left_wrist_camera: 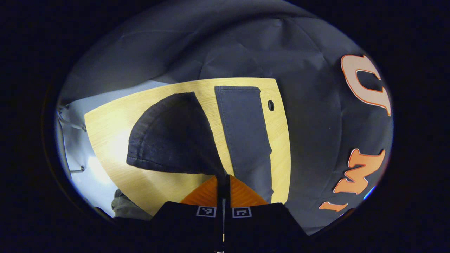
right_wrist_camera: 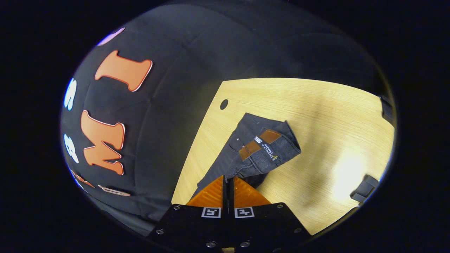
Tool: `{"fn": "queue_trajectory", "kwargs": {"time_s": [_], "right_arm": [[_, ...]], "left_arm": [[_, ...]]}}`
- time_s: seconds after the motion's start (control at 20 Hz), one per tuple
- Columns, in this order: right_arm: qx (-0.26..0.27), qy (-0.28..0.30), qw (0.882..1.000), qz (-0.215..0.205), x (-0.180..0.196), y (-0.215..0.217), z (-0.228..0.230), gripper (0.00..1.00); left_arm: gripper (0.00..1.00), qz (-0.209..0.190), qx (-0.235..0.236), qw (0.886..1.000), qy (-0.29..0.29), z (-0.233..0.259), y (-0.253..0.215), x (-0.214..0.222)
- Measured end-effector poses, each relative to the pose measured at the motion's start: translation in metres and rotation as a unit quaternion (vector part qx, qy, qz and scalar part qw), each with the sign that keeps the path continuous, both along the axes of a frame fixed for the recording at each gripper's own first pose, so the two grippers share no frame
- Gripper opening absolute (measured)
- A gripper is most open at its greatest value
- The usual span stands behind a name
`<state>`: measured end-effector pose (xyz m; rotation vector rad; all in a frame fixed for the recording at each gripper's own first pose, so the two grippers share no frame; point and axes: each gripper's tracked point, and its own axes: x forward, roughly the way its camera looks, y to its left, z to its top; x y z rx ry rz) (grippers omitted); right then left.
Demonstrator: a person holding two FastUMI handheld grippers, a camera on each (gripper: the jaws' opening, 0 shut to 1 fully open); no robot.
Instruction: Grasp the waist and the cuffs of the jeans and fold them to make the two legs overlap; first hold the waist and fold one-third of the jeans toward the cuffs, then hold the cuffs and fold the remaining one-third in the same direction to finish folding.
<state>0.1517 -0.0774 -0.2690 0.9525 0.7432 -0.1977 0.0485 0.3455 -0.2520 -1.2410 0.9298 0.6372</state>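
Left gripper view: we hold one end of the jeans up, and the other leg lies flat on the table.

On the left side, our left gripper (left_wrist_camera: 223,182) is squeezed shut on the cuff (left_wrist_camera: 168,140) of one leg, and that leg hangs up in front of us like a dark flap. Just to its right, the other leg (left_wrist_camera: 246,133) lies long and straight on the table (left_wrist_camera: 105,140), pointing away from us. In the right gripper view, our right gripper (right_wrist_camera: 227,186) is pinched shut on the waist (right_wrist_camera: 260,147), right at its fingertips, with the brown patch showing. The jeans run long from waist to cuffs, so we think the lifted leg must go sideways to the right to land on top of the flat one.
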Motion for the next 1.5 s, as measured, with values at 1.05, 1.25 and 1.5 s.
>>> {"fn": "queue_trajectory", "kwargs": {"time_s": [1.05, 1.25, 1.5], "right_arm": [[-0.027, -0.022, 0.999, -0.005, 0.177, 0.006, 0.0, 0.79], [-0.11, -0.09, 0.99, 0.007, 0.161, 0.01, 0.057, 0.98], [-0.242, -0.197, 0.95, 0.029, 0.117, 0.017, 0.155, 0.97]], "left_arm": [[0.98, -0.107, 0.159, 0.981, -0.035, -0.032, 0.103, 0.264], [0.98, -0.154, 0.289, 0.936, -0.128, 0.053, 0.111, 0.274], [0.94, -0.231, 0.475, 0.818, -0.226, 0.166, 0.072, 0.266]]}}
